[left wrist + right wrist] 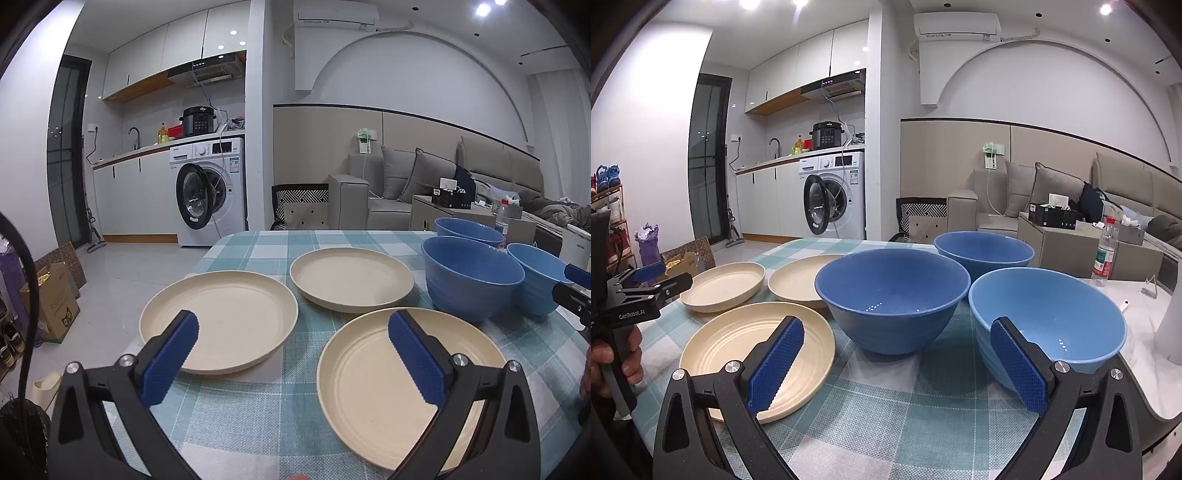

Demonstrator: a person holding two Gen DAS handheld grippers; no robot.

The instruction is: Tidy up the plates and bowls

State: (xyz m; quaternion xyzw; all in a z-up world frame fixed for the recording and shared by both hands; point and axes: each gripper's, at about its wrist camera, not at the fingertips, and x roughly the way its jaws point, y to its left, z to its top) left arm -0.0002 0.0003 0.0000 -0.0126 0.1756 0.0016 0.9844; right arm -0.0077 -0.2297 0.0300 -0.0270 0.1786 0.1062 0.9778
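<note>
Two hand-held tools are hovering over a checked-cloth worktop, the left tool and the right tool both gaping wide and gripping nothing. Three cream plates are lying apart at left, while three blue bowls are sitting clustered, upright, at right.

Each gripper has black arms, silver screws, blue ribbed pads; white "GenRobot.AI" lettering marks the left body.
</note>
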